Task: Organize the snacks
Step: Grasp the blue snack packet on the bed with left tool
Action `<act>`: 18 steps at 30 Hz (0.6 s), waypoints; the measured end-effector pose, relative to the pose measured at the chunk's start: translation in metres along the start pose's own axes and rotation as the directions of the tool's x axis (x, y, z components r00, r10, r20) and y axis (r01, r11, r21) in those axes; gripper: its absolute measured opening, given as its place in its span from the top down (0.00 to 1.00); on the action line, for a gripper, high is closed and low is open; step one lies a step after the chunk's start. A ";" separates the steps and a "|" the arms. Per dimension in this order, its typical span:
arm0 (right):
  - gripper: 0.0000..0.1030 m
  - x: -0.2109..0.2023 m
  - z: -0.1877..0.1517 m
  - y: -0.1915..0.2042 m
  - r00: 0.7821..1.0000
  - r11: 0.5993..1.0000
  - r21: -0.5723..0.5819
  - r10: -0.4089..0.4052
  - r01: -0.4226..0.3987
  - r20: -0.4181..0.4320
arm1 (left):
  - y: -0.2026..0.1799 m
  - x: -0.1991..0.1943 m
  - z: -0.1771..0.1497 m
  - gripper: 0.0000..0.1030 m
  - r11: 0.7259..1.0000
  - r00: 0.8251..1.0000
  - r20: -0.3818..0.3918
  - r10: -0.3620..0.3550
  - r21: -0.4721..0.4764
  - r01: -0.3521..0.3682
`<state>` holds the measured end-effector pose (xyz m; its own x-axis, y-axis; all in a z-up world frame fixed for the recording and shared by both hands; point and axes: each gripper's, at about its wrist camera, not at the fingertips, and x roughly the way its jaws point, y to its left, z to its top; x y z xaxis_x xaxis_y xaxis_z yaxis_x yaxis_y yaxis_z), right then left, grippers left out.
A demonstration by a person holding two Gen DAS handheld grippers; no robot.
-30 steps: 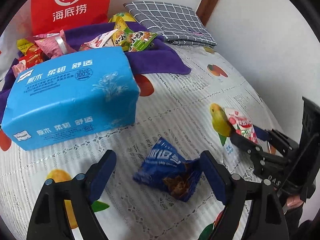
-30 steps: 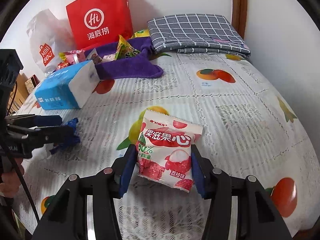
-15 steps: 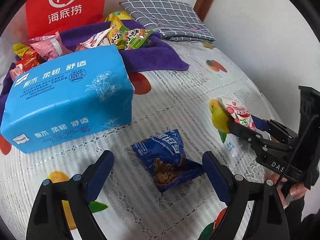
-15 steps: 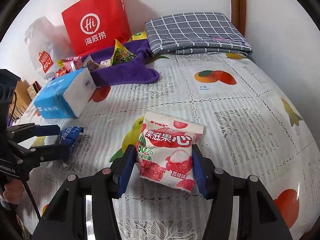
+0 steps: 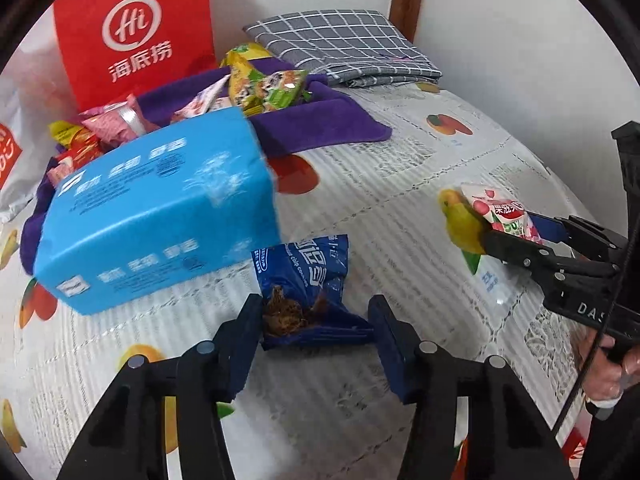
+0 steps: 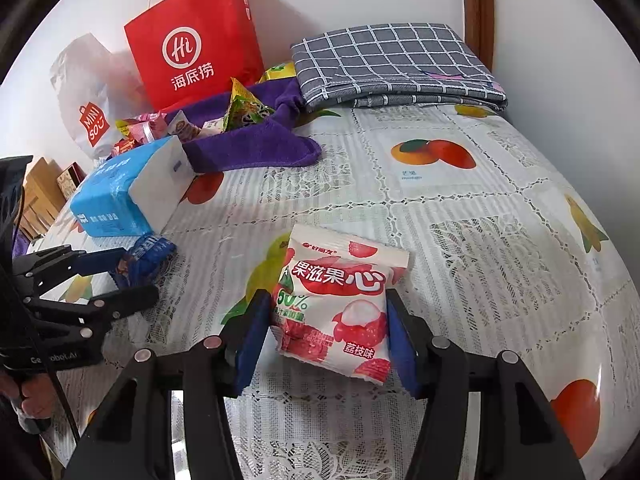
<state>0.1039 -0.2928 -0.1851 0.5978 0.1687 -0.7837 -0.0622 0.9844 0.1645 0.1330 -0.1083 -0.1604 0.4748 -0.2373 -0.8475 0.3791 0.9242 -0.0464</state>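
A blue chocolate-chip cookie packet point(image 5: 308, 276) lies on the fruit-print tablecloth point(image 5: 400, 184), just in front of the tissue pack. My left gripper point(image 5: 316, 308) is closing on it, and both blue pads touch its crumpled sides. In the right wrist view that packet point(image 6: 148, 256) sits between the left gripper's point(image 6: 138, 274) fingers at the left edge. A white-and-red lychee jelly packet point(image 6: 336, 300) is between the pads of my right gripper point(image 6: 328, 300), whose jaws are easing open. In the left wrist view the right gripper point(image 5: 508, 228) holds that packet point(image 5: 500, 212) at the far right.
A blue tissue pack point(image 5: 160, 208) stands close behind the cookie packet. Behind it a purple towel point(image 5: 320, 128) carries several snack packets. A red paper bag point(image 5: 136, 40), a white shopping bag point(image 6: 88, 112) and a folded grey checked cloth point(image 5: 344, 48) line the back wall.
The left jaws have closed from wide apart onto the blue cookie packet, which now bunches up between the pads. The right gripper and its lychee packet have hardly moved.
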 end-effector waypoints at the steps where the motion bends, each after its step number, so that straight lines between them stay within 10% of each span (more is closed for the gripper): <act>1: 0.43 0.000 0.000 0.001 1.000 1.000 -0.004 -0.002 0.002 -0.001 | 0.004 -0.002 -0.002 0.50 1.000 1.000 0.000 -0.004 -0.007 0.004; 18: 0.43 0.001 0.000 0.006 1.000 0.999 -0.027 -0.026 0.026 -0.002 | 0.068 -0.034 -0.050 0.48 0.987 0.992 0.032 0.120 -0.107 -0.116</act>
<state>0.1035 -0.2872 -0.1849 0.5973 0.1432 -0.7891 -0.0686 0.9894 0.1276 0.1026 -0.0221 -0.1610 0.5421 -0.1343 -0.8295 0.2341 0.9722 -0.0044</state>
